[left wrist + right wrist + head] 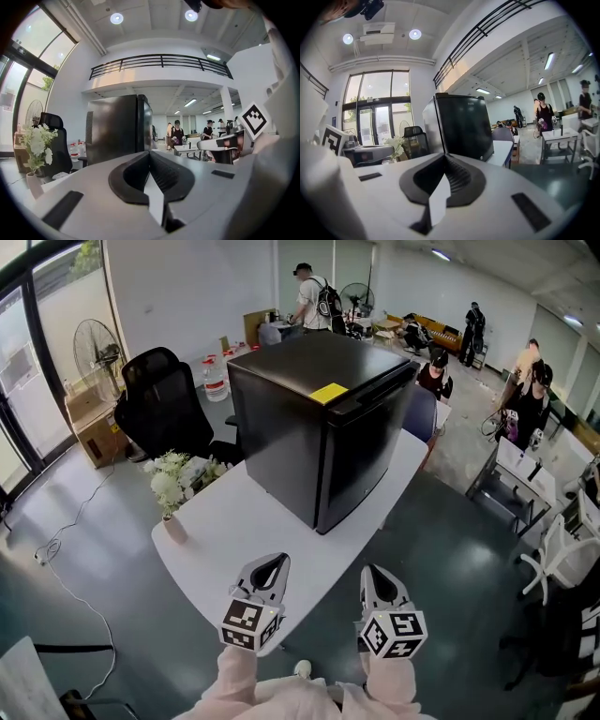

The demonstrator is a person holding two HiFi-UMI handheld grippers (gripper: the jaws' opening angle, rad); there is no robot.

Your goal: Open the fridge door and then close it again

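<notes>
Presently, item one: fridge, black, compact, standing on the far half of the white table. Its door is shut, flush with the cabinet, and turned toward the right of the head view. Task judged not begun.

Item two: left gripper, jaws pressed together with nothing between them, held over the table's near edge, well short of the fridge.

Item three: right gripper, likewise closed and empty, beside the left one.

Step in hand, by judgement: the approach to the door. Done well, one gripper would part its jaws before arriving and come in at the door's free edge rather than the hinge side. It would then pull along the door's swing, so that the cabinet does not slide on the table. The other gripper could steady the cabinet. No handle can be made out, so the grip point wants finding first.

Views compared:
- Head view alone gives the yellow label on the top, the flowers at the table's left, and both grippers' standoff.
- Right gripper view alone shows the glossy door face nearly square on, with a small mark low down.
- Left gripper view shows instead the fridge's side and the other gripper's marker cube.
</notes>
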